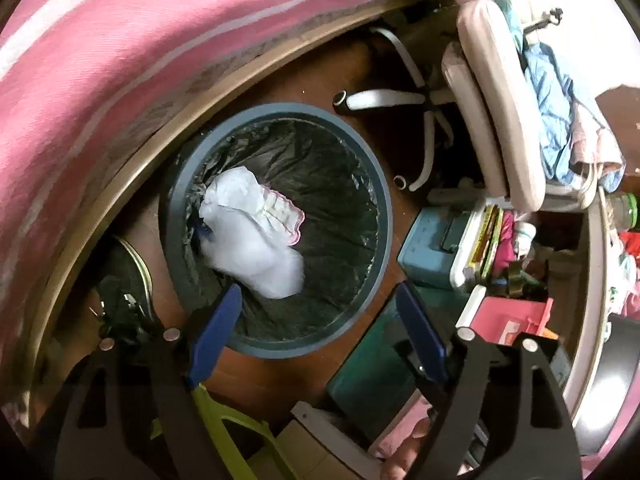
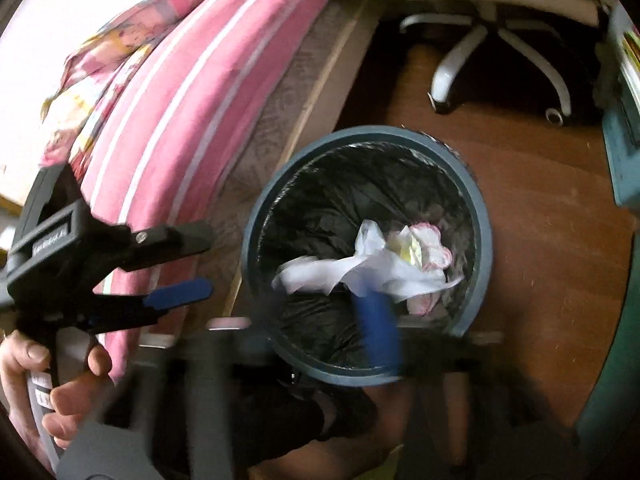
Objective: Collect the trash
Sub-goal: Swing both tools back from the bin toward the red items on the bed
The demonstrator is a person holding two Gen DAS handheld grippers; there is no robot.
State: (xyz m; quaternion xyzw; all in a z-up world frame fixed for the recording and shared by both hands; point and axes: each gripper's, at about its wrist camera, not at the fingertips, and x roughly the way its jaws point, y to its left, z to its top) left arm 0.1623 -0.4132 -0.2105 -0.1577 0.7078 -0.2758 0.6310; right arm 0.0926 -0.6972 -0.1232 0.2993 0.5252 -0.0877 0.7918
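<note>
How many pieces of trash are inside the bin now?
1 that can be told: a crumpled white piece with pink edging lying on the black liner inside the round bin. It may be several wads together; more could be hidden beneath.

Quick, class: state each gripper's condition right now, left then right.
Left gripper: open, holding nothing, above the trash bin.
Right gripper: too blurred to tell; white crumpled trash lies at its blue finger.
</note>
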